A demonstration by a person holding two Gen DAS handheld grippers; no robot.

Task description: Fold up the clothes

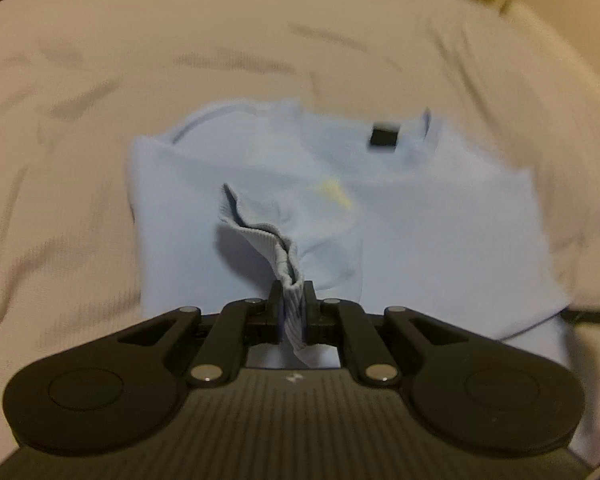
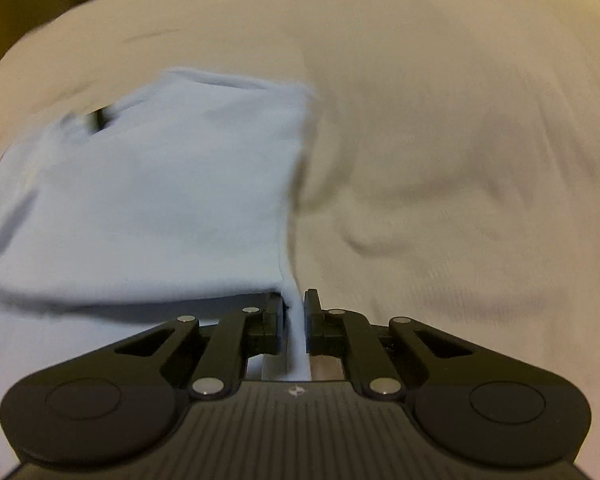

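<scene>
Shirt, pale blue, is lying partly folded on the beige bedsheet; from the left wrist, we are seeing our left gripper pinching its ribbed hem. From the right wrist, our right gripper is clamping the shirt's edge.

1. Pale blue knit garment: plain, with a ribbed pale blue hem band, a faint yellow mark and a black rectangular label.
2. Cream textured bed cover: plain, finely ribbed weave.
3. Black plastic left gripper and black plastic right gripper: silver rivets.
</scene>
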